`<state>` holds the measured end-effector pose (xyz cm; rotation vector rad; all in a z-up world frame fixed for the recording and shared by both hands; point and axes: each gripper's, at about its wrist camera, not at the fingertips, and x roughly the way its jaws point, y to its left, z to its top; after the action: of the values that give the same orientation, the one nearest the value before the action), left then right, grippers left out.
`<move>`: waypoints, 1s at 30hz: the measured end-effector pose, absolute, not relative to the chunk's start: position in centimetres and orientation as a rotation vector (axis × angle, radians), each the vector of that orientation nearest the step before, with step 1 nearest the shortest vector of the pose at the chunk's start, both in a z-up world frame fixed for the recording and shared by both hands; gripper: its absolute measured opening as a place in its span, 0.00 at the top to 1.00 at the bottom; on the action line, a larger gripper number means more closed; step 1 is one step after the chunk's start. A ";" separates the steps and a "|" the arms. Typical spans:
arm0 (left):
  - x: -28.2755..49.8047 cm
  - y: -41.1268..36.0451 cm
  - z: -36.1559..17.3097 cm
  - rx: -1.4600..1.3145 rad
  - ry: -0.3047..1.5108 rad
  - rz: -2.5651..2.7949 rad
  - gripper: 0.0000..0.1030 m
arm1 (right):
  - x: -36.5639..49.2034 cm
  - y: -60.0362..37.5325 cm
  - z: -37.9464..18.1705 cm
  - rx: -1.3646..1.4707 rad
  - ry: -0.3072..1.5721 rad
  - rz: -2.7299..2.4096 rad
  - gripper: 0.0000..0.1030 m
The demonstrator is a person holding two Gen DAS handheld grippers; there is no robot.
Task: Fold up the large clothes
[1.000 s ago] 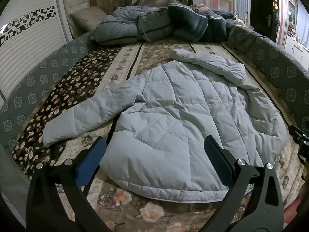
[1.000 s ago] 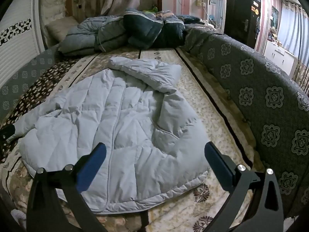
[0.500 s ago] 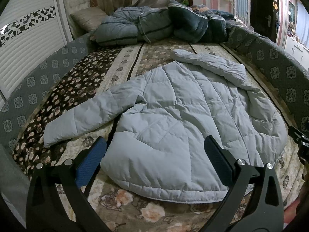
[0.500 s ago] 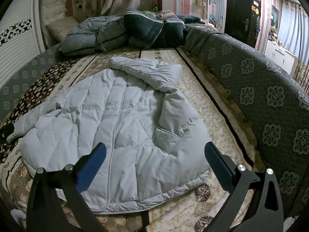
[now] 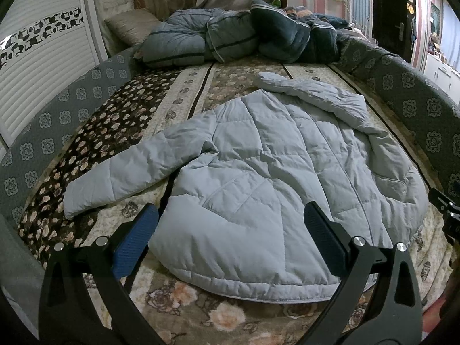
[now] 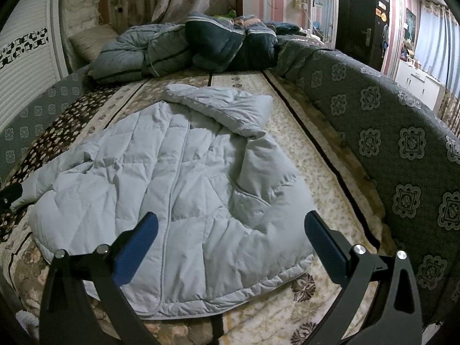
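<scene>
A pale grey quilted jacket (image 5: 276, 172) lies spread on a floral bedspread (image 5: 120, 126) bordered by a grey patterned rail (image 6: 402, 149), bundled duvets (image 5: 230, 40) heaped beyond it, while the left gripper (image 5: 230, 227) and right gripper (image 6: 230, 227) hover wide open, holding nothing.

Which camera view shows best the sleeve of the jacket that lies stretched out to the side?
The left wrist view: the sleeve lies there whole, from shoulder to cuff, on the flowered bedcover. The right wrist view shows only part of it, at the left edge.
</scene>
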<state>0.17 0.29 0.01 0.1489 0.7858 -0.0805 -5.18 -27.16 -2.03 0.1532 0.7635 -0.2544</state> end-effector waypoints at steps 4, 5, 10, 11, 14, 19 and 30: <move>0.2 0.2 0.0 0.151 0.783 -0.079 0.03 | -5.2 -27.1 -1.9 0.156 0.760 -0.252 0.02; 0.2 0.2 0.0 0.152 0.784 -0.079 0.03 | -5.2 -27.1 -1.9 0.156 0.760 -0.252 0.02; 0.2 0.2 0.0 0.151 0.786 -0.078 0.03 | -5.3 -27.2 -1.9 0.156 0.759 -0.252 0.02; 0.2 0.3 0.0 0.150 0.787 -0.078 0.03 | -5.2 -27.2 -1.9 0.156 0.760 -0.252 0.02; 0.3 0.4 -0.1 0.148 0.790 -0.080 0.03 | -5.3 -27.2 -1.9 0.155 0.760 -0.252 0.02; 0.4 0.4 -0.2 0.149 0.790 -0.084 0.03 | -5.3 -27.2 -1.8 0.160 0.757 -0.254 0.02; 0.6 -0.1 -0.1 0.162 0.792 -0.090 0.03 | -5.3 -27.3 -1.8 0.158 0.755 -0.252 0.02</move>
<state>0.59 -0.10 -0.09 0.1615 0.7921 -0.0898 -5.34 -27.28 -1.75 0.1585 0.7551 -0.2521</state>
